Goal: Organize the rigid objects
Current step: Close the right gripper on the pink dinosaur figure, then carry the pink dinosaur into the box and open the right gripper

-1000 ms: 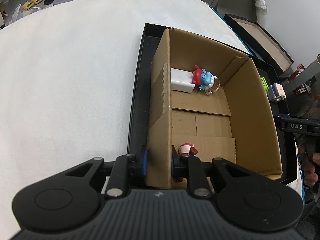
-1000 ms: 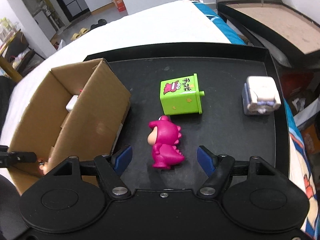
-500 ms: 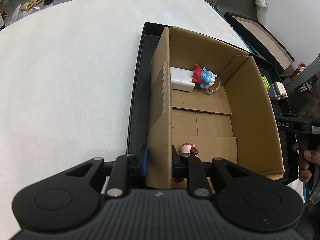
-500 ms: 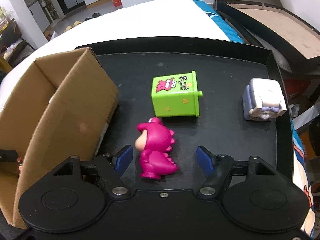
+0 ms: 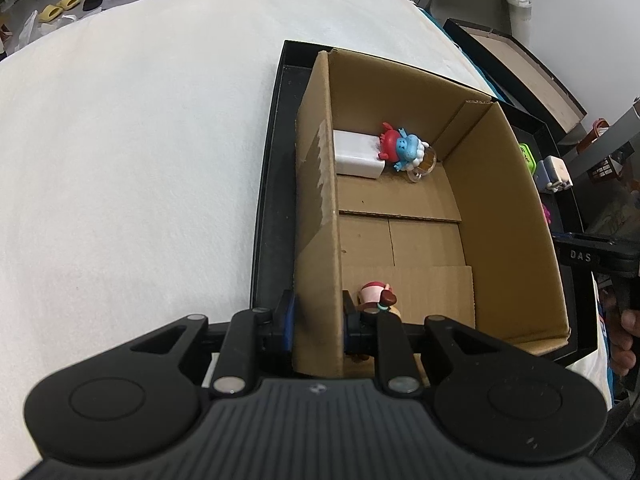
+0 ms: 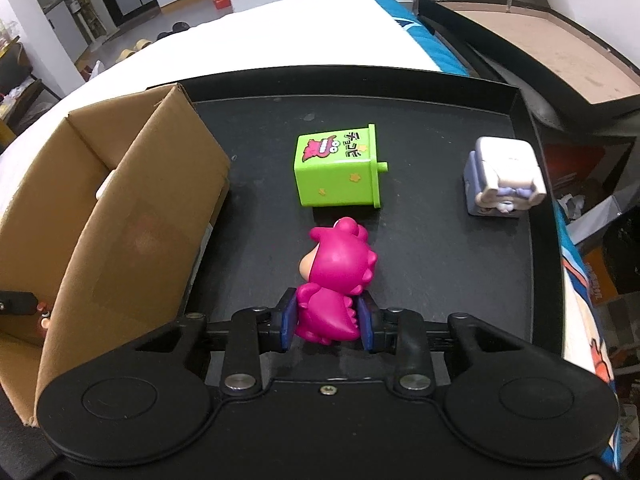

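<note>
pads of the right tool (image 6: 327, 322) have just been closing and now press on both flanks of the pink dinosaur figure (image 6: 334, 280), low on its body near the tail, the head poking out toward 12 o'clock. the figure stands on the black tray (image 6: 440, 264), just right of the cardboard box (image 6: 132, 216). the left tool (image 5: 318, 320) is clamped on the box's near left wall, one pad outside and one inside, which looks like bracing the box while the other hand loads it.

to do this step well, judging from the low grip, lift straight up first so the top-heavy head does not swing, clear the box's right wall at 9 o'clock, then carry across and lower into bare floor in the middle of the box before letting go. keep the left grip firm so the light box does not slide on the tray.

around it: at 12 o'clock, nearly touching the dinosaur's head, lies the green box toy (image 6: 338, 170) on its side; a tilt forward could nudge it. at 2 o'clock, well apart, sits the white and lilac cube toy (image 6: 502, 178) by the tray's right rim. inside the box, the far end holds a white block (image 5: 358, 154) with a blue and red figure (image 5: 402, 148) against it; a small red-capped figure (image 5: 378, 298) lies by the left tool's inner pad.
</note>
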The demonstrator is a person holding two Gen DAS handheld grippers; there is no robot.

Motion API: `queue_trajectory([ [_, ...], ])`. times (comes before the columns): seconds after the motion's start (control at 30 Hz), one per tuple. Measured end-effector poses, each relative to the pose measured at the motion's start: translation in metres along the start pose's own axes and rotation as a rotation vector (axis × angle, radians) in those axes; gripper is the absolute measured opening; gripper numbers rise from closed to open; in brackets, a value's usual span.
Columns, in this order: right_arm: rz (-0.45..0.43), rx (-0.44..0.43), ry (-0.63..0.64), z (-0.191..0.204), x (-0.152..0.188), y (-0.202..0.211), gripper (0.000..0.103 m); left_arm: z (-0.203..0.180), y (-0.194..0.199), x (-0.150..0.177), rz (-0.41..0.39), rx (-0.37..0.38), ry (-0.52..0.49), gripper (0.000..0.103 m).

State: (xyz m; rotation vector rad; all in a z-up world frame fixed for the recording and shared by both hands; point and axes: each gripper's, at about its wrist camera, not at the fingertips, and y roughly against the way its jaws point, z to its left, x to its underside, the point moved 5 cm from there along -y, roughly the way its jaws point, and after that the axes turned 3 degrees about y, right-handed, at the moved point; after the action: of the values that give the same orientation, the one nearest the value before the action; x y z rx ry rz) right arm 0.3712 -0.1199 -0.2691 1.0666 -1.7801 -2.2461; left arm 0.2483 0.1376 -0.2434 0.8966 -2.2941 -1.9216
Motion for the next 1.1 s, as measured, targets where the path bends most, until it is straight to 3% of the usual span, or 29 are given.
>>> queue_trajectory([
  [0.47, 0.017, 0.027, 0.002, 0.003, -0.001, 0.023, 0.031, 0.0, -0.001, 0.0, 0.003, 0.006, -0.006, 0.02],
  [1.1, -0.029, 0.075, 0.022, 0.012, -0.017, 0.07, 0.031, 0.006, 0.002, 0.0, -0.001, 0.029, 0.0, 0.02],
])
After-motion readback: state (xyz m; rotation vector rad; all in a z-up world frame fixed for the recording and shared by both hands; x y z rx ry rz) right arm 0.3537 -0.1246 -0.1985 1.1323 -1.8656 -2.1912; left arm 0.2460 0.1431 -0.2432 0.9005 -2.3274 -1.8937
